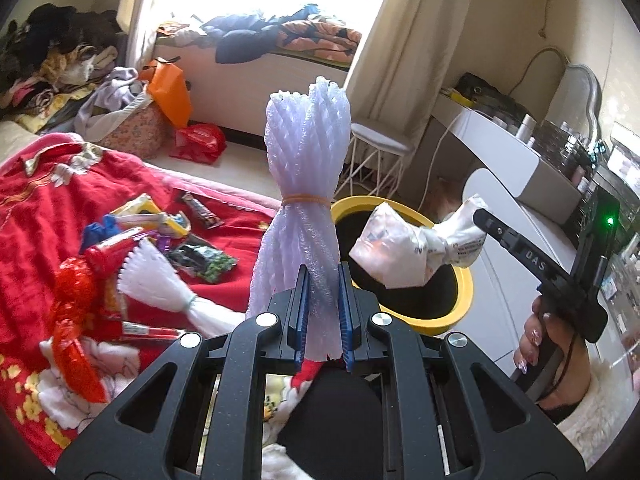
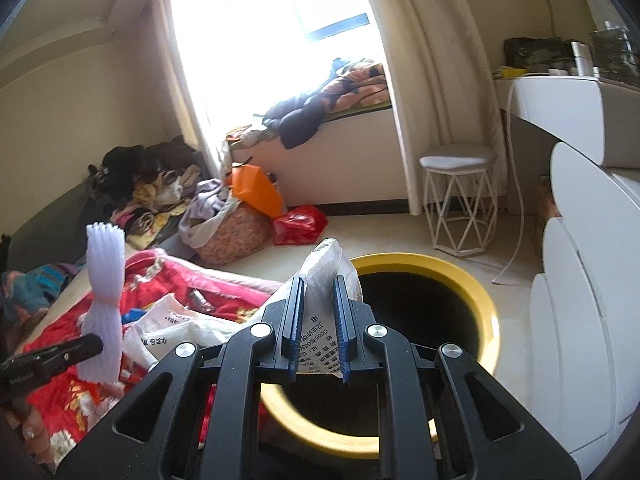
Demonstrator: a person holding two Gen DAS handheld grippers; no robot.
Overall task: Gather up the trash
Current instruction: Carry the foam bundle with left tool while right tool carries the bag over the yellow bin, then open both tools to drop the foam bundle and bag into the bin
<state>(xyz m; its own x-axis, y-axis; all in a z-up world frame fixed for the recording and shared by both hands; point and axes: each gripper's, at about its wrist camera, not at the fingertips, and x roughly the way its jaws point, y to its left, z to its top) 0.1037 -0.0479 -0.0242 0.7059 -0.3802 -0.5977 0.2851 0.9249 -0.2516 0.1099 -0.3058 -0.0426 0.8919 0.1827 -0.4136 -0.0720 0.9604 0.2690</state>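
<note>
covering bed: red blanket

The mouth of the yellow-rimmed bin is wide and dark, with nothing across it except the crumpled white wrapper hanging over its near-left rim. To the right, the white cabinet stands close beside the bin and narrows that side. To the left, the red blanket is crowded with scattered wrappers, while the far floor up to the white stool is free
</note>
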